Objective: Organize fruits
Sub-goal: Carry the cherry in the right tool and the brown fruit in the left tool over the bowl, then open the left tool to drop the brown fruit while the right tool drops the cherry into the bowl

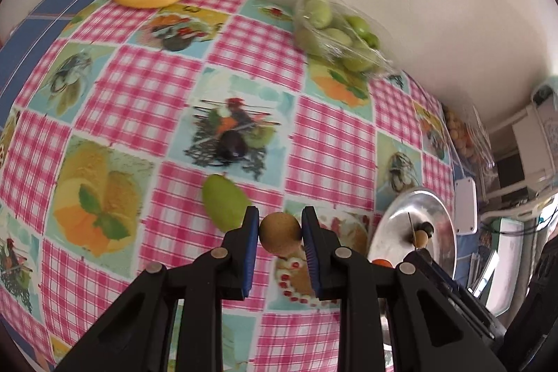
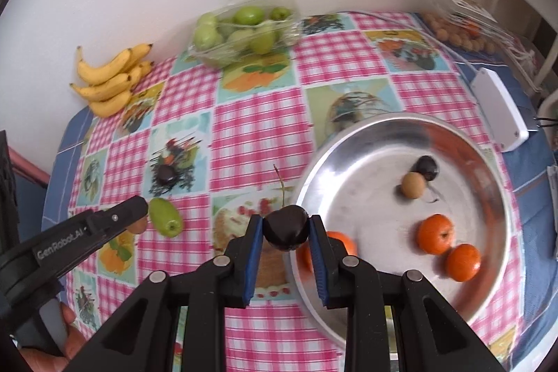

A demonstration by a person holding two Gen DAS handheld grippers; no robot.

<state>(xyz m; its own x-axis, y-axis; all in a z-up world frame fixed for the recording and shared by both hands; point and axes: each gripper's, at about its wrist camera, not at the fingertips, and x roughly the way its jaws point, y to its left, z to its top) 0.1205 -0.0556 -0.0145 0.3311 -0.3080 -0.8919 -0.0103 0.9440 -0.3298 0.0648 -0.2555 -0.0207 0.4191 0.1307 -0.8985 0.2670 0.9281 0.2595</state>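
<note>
Left claw (image 1: 280,225) on brown fruit (image 1: 279,233)

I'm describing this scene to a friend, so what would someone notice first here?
Probably the two grippers, each shut on a small fruit above the pink checked tablecloth: the left gripper holds a brown fruit, the right gripper a dark one. Next, the metal dish at the right holding oranges, and the bananas by the wall.
</note>
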